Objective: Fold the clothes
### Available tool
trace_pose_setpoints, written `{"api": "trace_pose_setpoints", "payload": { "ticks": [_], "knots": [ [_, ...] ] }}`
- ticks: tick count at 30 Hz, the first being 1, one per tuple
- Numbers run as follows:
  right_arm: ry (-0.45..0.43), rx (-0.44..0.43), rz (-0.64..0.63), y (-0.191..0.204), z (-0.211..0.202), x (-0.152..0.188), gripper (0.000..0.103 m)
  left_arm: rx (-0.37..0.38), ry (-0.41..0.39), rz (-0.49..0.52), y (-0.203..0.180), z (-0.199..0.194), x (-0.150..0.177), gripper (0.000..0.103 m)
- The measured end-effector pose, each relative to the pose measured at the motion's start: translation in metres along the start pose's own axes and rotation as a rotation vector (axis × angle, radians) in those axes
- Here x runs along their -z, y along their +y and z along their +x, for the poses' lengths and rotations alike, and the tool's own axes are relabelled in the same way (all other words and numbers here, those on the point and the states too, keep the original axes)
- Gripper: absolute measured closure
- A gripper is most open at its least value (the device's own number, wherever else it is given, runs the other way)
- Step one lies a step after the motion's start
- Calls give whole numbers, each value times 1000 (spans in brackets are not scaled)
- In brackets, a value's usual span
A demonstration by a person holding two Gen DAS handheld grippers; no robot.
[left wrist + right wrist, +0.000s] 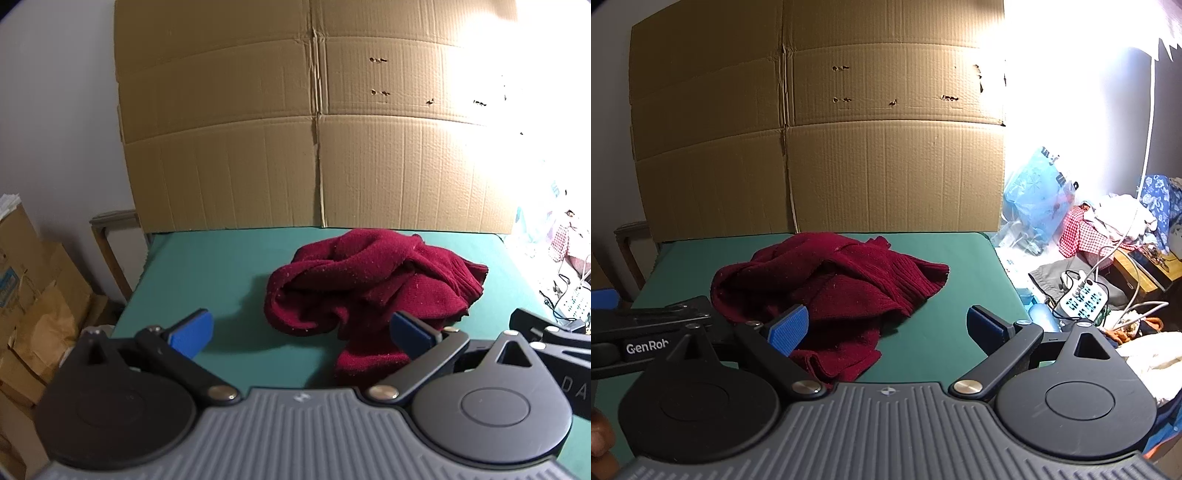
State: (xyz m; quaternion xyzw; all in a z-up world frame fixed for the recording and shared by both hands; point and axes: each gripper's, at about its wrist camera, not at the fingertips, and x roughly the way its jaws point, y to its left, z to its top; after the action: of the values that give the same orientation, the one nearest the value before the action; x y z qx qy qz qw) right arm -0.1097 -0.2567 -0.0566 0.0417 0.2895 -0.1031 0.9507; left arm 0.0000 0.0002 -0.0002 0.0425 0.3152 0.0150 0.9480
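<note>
Closest in my left wrist view, the left gripper (301, 334) has its fingers wide apart, empty, above the green table (221, 266); the crumpled red sweater (369, 284) lies just ahead. From my right wrist view, the right gripper (886, 328) is likewise spread, holding nothing, with the sweater (834, 288) ahead to the left.

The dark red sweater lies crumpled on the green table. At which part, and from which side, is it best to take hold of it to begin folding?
Probably the flat tongue of the sweater that reaches toward the near edge of the table. It lies thin and loose, apart from the bunched heap behind. Come from the near side, low, with the left gripper, whose open jaws already stand around that part.
</note>
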Motion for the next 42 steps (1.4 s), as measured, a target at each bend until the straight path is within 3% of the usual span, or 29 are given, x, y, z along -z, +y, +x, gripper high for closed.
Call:
{"api": "trace_pose_setpoints", "payload": {
  "ticks": [42],
  "knots": [
    [33, -34, -2, 7, 3, 4, 8, -11, 44, -49, 5, 11, 7, 1]
  ]
}}
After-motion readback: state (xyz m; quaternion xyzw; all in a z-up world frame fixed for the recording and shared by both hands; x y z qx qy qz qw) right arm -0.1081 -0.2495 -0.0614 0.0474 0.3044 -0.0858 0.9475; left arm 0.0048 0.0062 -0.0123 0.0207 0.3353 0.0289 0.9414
